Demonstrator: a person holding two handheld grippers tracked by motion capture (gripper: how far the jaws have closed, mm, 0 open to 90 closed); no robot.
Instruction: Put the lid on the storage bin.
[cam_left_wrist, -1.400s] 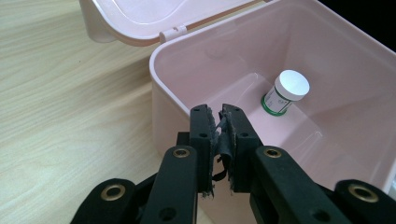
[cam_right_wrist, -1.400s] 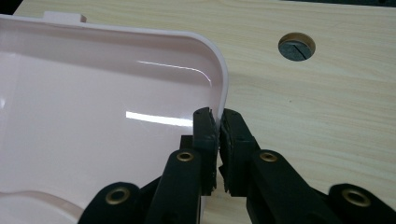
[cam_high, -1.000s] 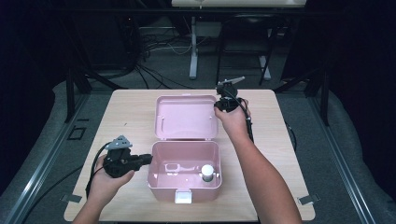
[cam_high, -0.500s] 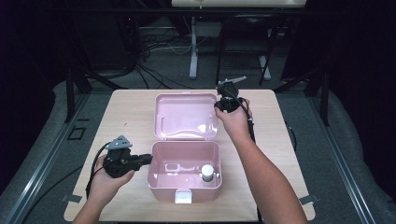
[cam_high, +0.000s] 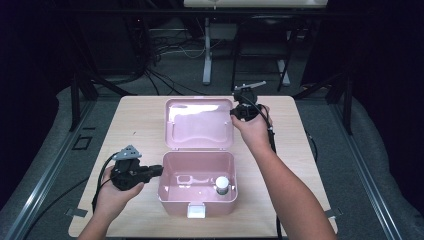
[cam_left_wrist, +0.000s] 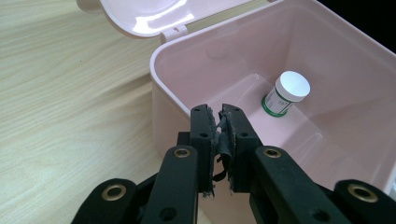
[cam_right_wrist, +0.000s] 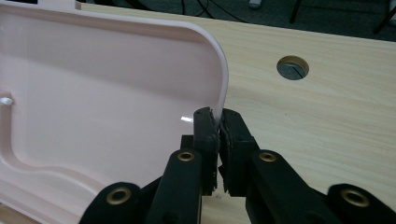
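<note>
A pink plastic box stands open on the wooden table, its lid laid back flat behind it. Inside, at the right, stands a small bottle with a white cap. My left gripper lies level at the box's left side, its jaws shut over the rim of the left wall. My right gripper sits at the lid's right edge. Its jaws are shut on the lid's rim, near the rounded far corner.
The table has bare wood left and right of the box, and a round cable hole lies beyond the lid. A white latch hangs on the box's front. Dark floor, cables and stands surround the table.
</note>
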